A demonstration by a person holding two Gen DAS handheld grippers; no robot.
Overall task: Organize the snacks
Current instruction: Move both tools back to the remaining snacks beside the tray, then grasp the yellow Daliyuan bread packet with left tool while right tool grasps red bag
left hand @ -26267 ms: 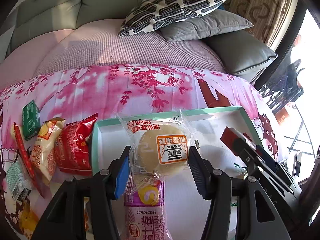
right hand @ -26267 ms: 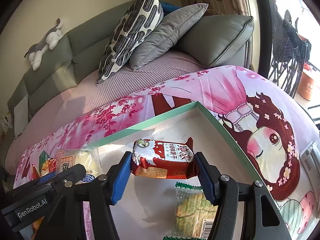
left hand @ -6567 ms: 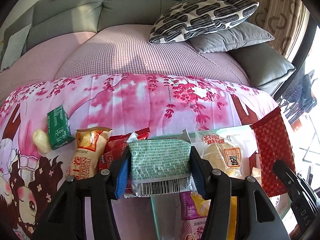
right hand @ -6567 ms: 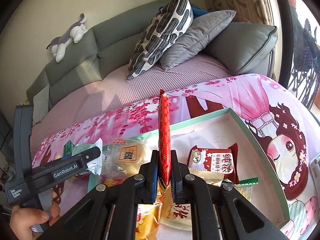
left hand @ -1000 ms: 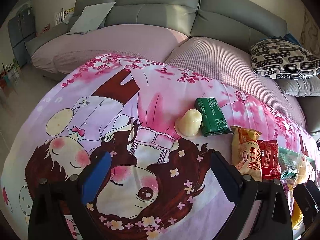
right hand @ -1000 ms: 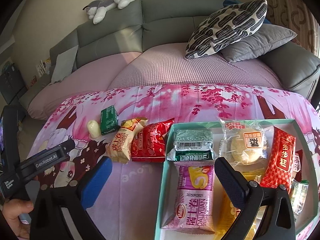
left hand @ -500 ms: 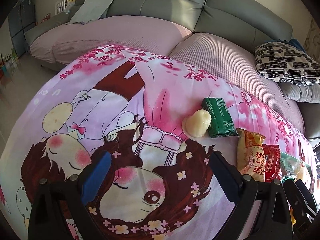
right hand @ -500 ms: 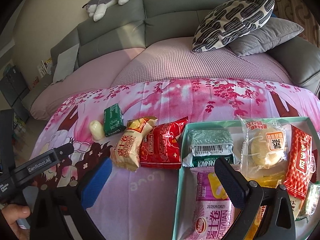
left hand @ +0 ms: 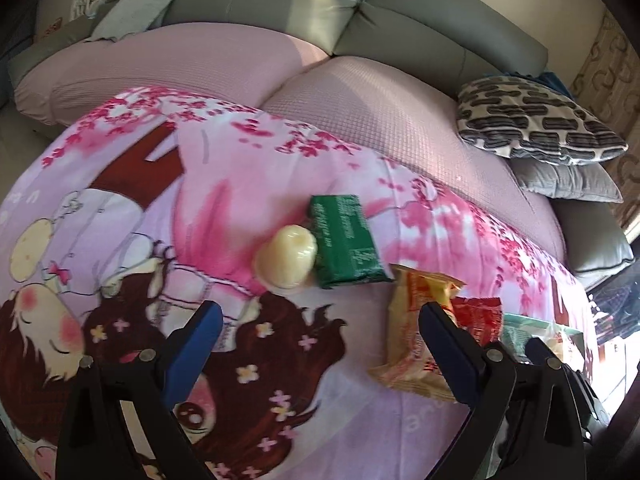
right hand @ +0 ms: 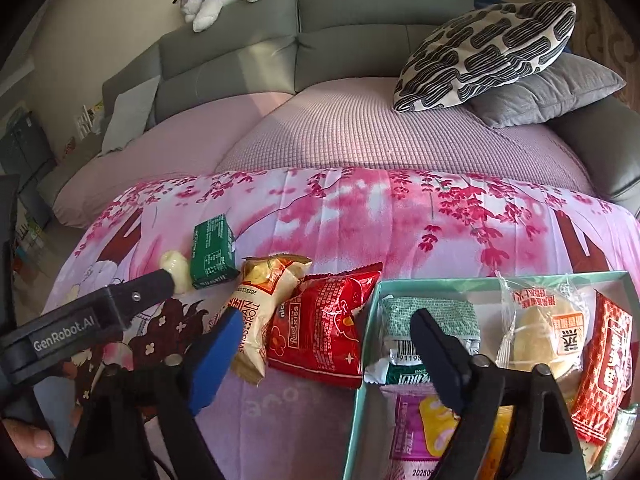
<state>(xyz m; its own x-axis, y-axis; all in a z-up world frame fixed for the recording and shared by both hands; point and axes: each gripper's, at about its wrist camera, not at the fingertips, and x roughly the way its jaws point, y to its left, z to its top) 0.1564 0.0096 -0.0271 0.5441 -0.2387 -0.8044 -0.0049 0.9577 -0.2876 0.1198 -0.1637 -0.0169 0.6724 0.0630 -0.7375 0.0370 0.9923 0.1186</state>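
While the right gripper [right hand: 324, 344] closes empty around the red packet [right hand: 320, 332], it may snag the box's edge [right hand: 366, 344]; the left gripper [left hand: 320, 344] gapes empty.

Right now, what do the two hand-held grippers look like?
Both alike: black plastic frames with visible screws and two long fingers faced with blue pads. The left hand-held gripper carries white "GenRobot.AI" lettering on its side, seen beside the right hand-held gripper. No cables or sleeves visible.
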